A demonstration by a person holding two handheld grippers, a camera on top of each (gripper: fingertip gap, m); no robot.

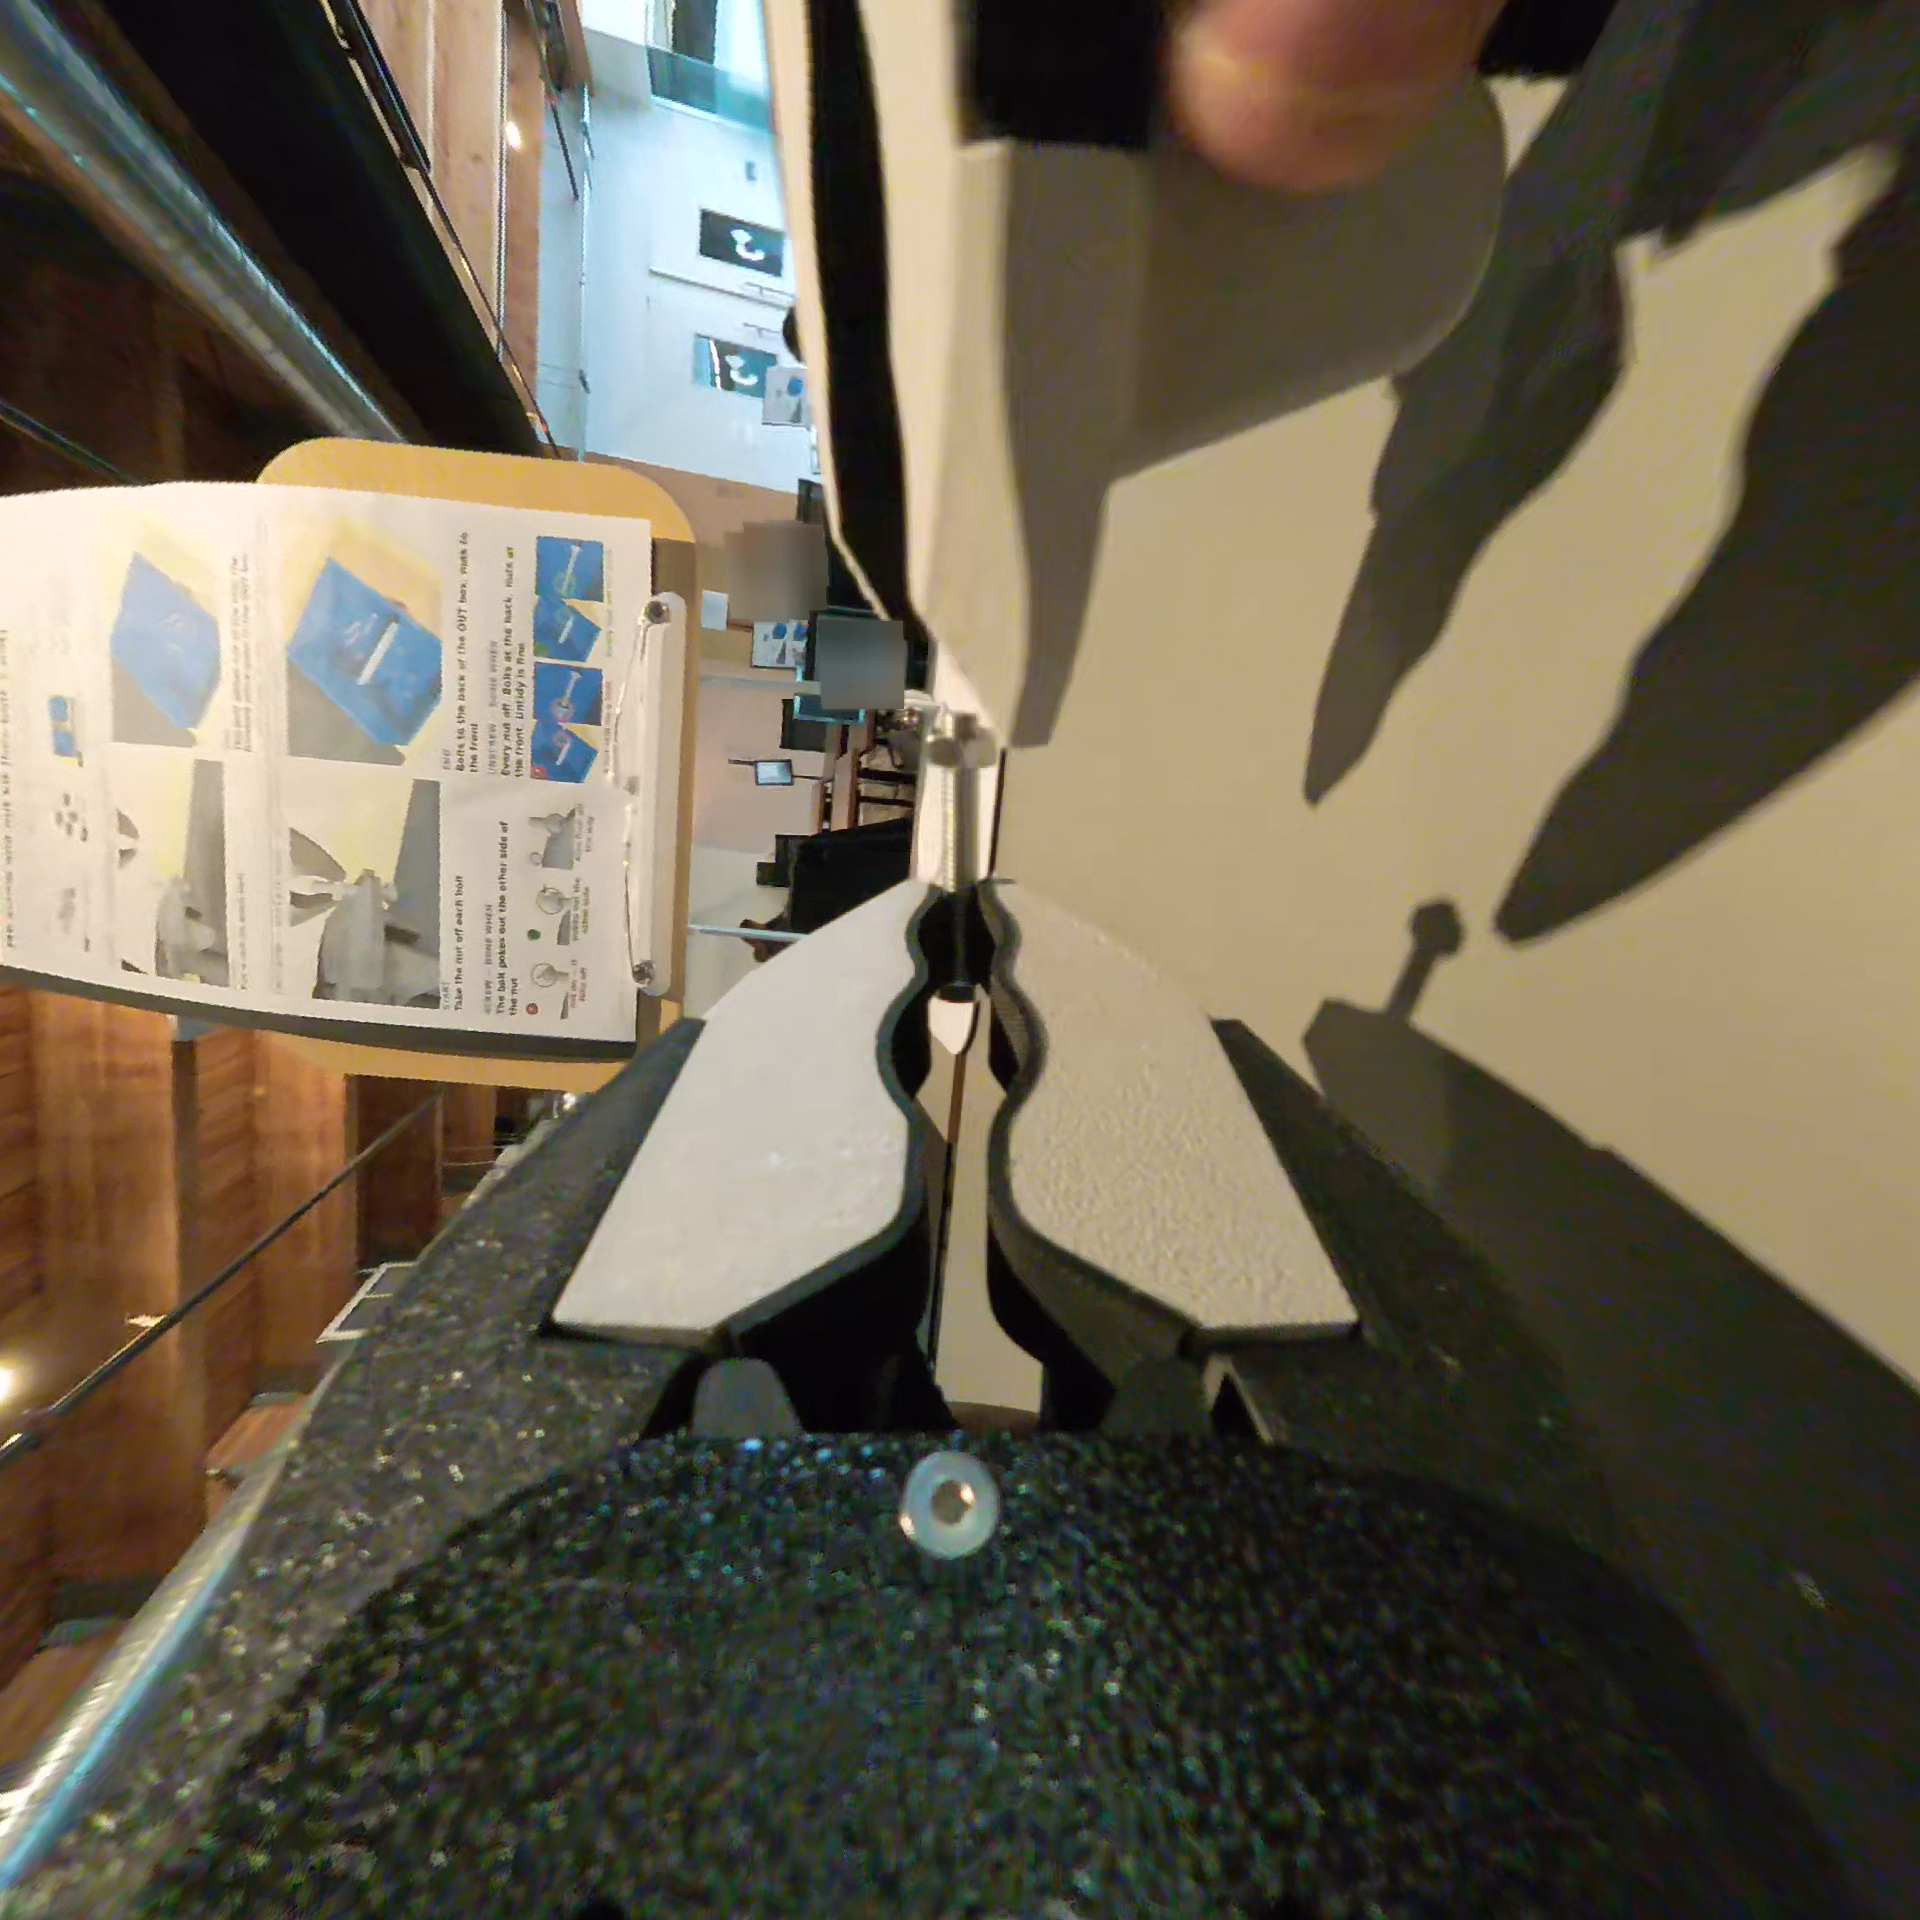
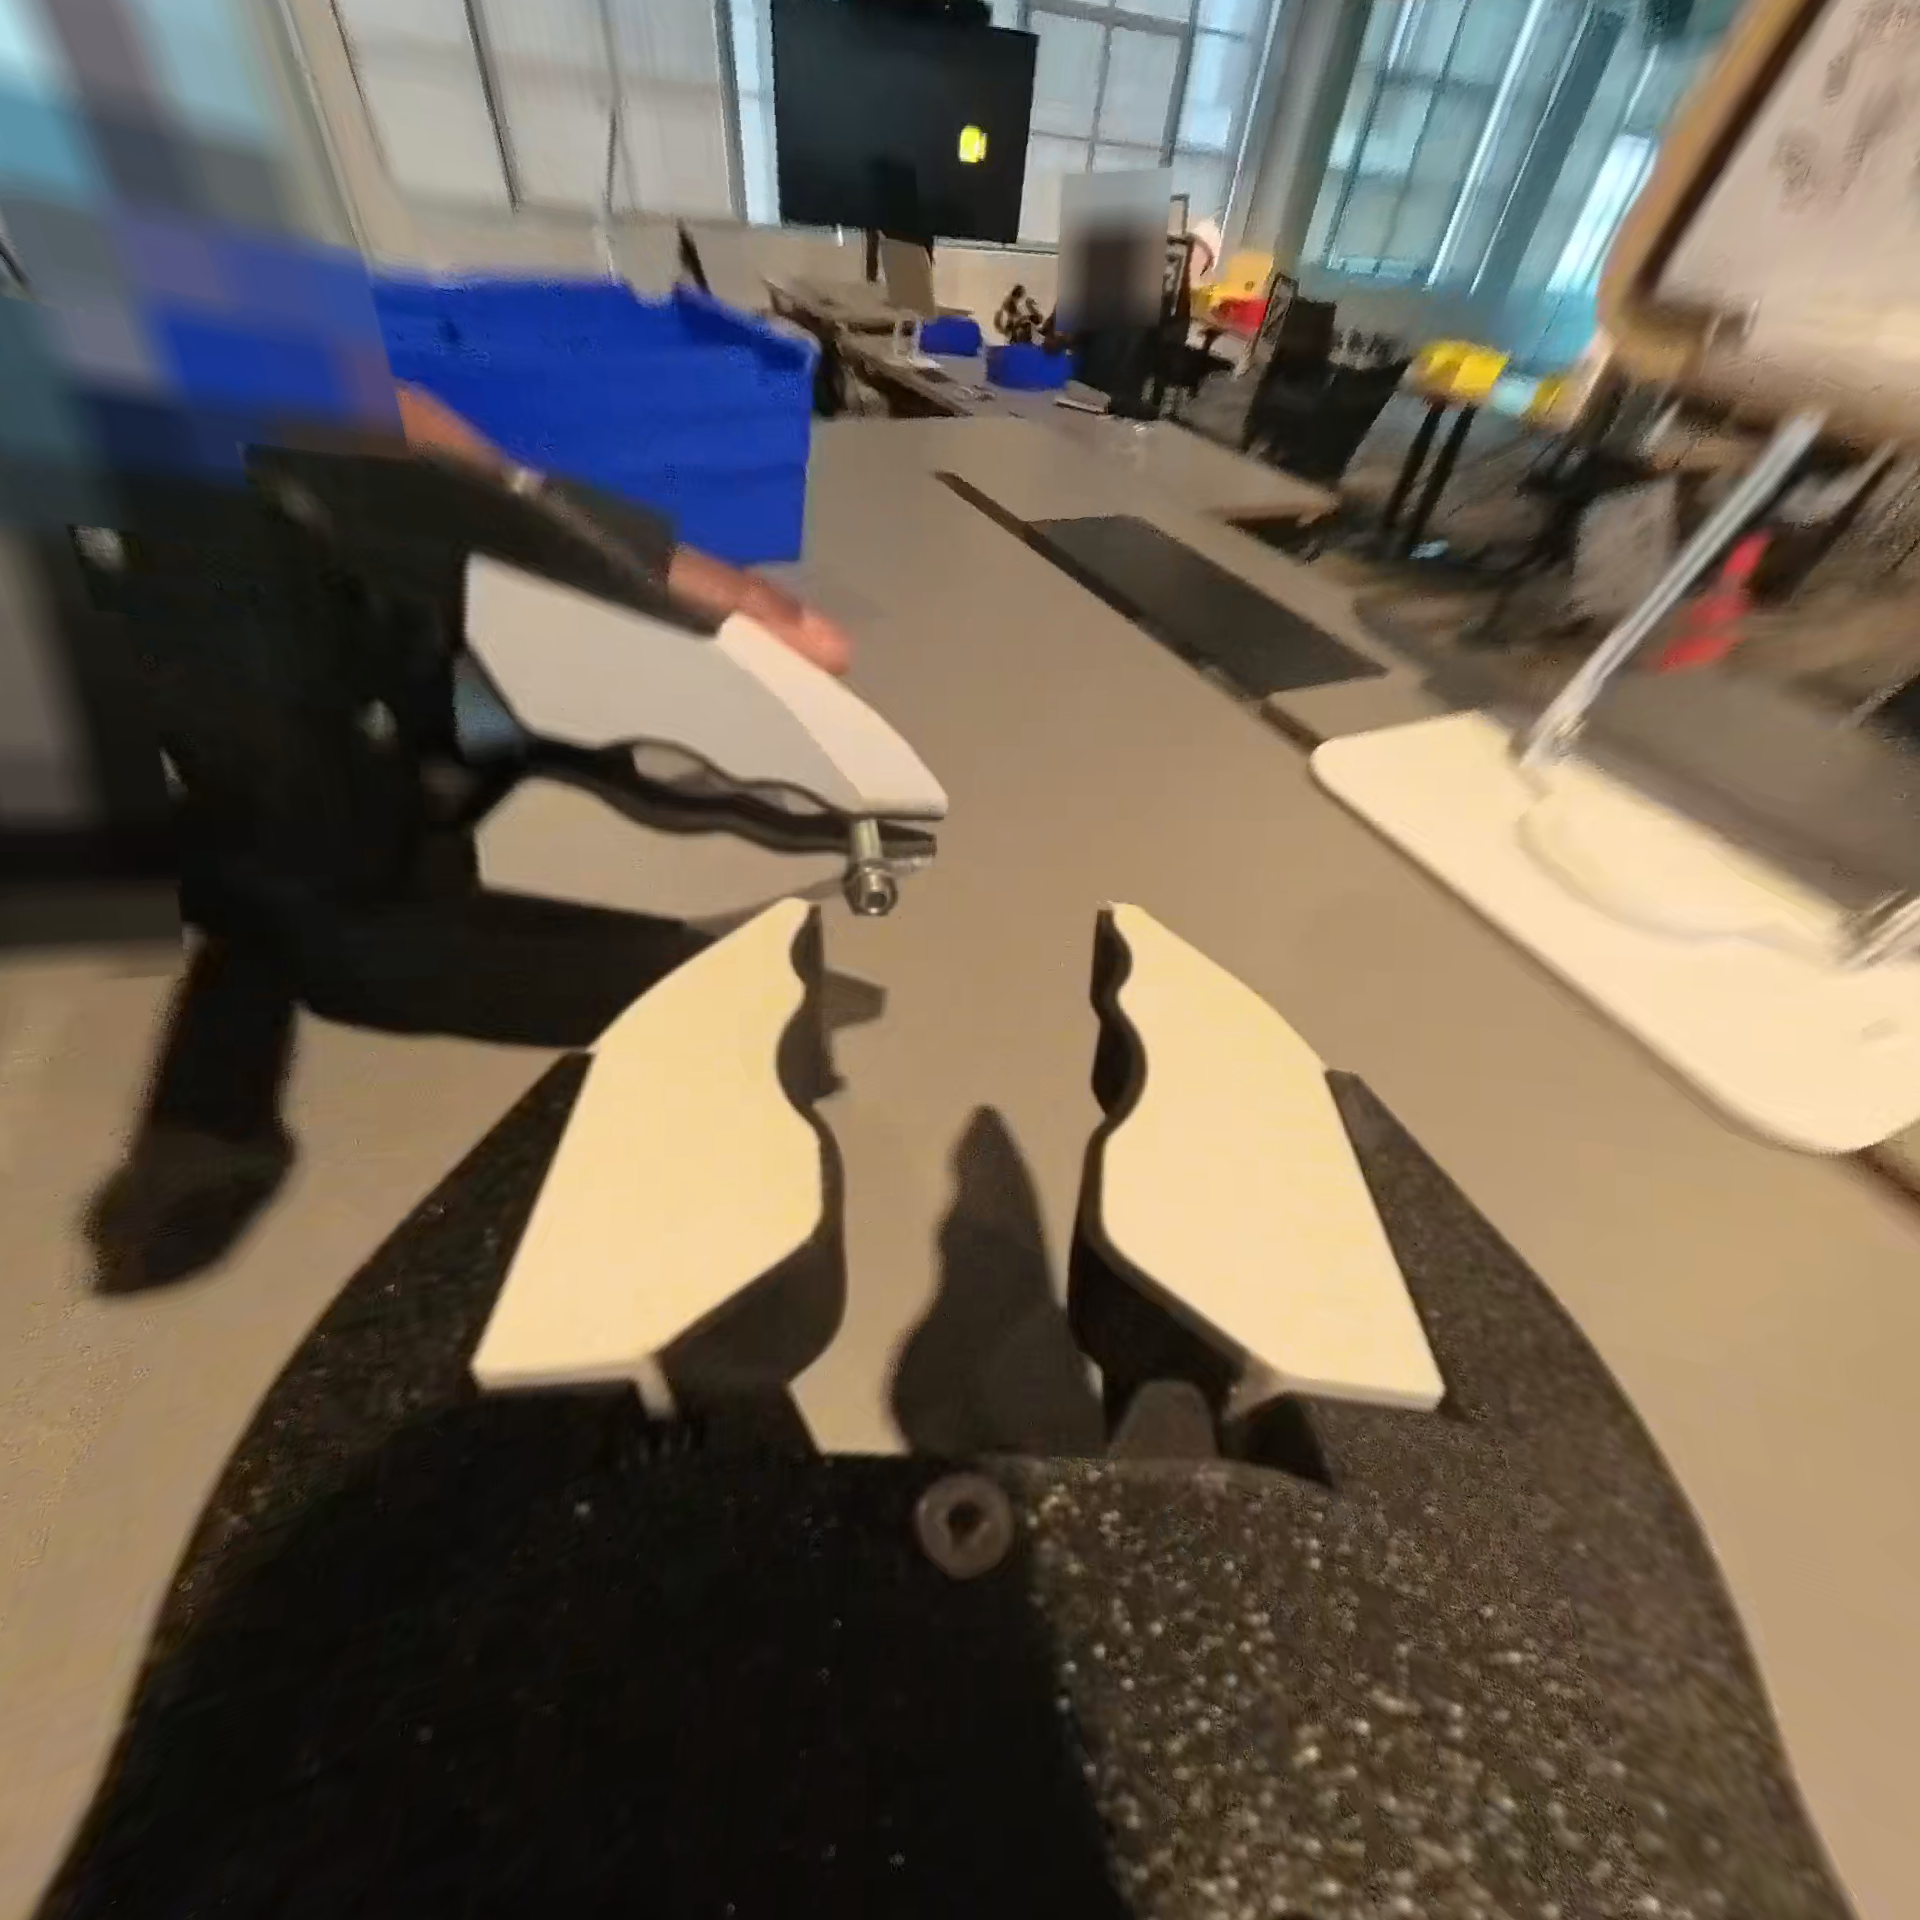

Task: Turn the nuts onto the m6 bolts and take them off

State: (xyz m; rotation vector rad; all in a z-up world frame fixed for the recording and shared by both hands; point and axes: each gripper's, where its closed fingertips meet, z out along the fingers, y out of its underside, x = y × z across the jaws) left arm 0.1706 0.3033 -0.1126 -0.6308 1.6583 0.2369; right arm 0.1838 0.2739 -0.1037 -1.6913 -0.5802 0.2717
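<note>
The right gripper (image 2: 956, 940) gapes empty above the grey surface (image 2: 1039, 727); the left gripper (image 2: 904, 831) clamps a bolt (image 2: 871, 868) nearby.

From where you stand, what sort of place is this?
Probably an open workshop or lab: a long grey worktable, blue parts bins, an illustrated instruction sheet on a stand, and a wall screen.

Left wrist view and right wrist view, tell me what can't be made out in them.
- Bolt, left wrist view: its lower end is hidden between the left claw's shut fingers.
- Nut: in the right wrist view the bolt's end shows a hex shape, too small to tell nut from head.
- Blue bin, right wrist view: motion-blurred; contents hidden behind its wall.
- Right claw: open, empty; in the left wrist view cut off by the top edge.
</note>
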